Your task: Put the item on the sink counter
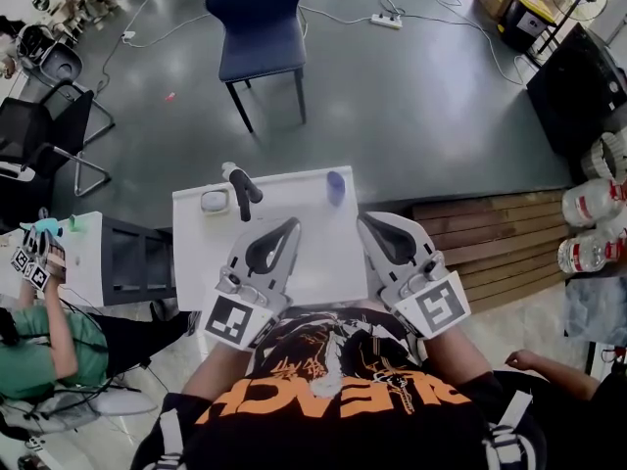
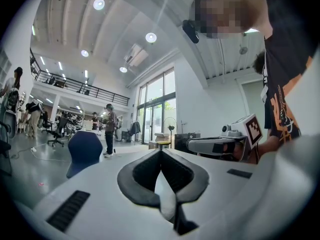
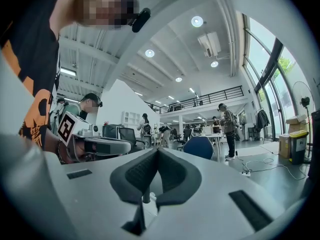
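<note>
On the counter point(image 1: 323, 253), blue cup point(image 1: 336, 186) ahead of right hand-held gripper point(image 1: 362, 218), jaws closed, empty

Showing a blue chair point(image 1: 257, 27) standing on the grey floor point(image 1: 411, 106), a power strip point(image 1: 386, 21) lying beyond, water jugs point(image 1: 588, 204) sitting beside planks point(image 1: 470, 233) at right.

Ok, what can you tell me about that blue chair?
The blue chair has a dark blue padded seat and backrest, fabric by the look, on thin dark legs. It stands upright and empty on the grey floor, just beyond the far edge of the white counter. Only the floor touches it.
</note>
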`<state>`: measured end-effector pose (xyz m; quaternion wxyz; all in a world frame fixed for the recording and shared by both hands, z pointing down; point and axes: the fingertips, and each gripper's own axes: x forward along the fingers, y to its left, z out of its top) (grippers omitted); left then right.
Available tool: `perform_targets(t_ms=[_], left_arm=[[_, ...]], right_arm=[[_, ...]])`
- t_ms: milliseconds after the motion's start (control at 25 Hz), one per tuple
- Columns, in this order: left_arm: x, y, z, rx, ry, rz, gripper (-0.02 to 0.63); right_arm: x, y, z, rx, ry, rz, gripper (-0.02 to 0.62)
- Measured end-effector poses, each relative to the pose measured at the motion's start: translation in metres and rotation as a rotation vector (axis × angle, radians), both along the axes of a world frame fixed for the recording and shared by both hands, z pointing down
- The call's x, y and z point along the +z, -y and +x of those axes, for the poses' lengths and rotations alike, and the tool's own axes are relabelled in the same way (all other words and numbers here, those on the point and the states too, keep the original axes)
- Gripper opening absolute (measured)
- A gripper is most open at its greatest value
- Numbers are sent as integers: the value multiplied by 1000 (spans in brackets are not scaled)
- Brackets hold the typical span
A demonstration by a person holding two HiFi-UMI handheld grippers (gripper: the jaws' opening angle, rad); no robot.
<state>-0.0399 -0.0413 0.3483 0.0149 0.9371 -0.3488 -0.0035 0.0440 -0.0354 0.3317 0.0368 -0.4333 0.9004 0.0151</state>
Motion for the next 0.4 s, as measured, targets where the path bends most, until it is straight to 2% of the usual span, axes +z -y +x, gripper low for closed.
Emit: perform_targets(t_ms=[400], left_arm=[[5, 3, -4, -1, -3, -4, 17]], right_arm=[[5, 2, -5, -4, -11, -3, 14]])
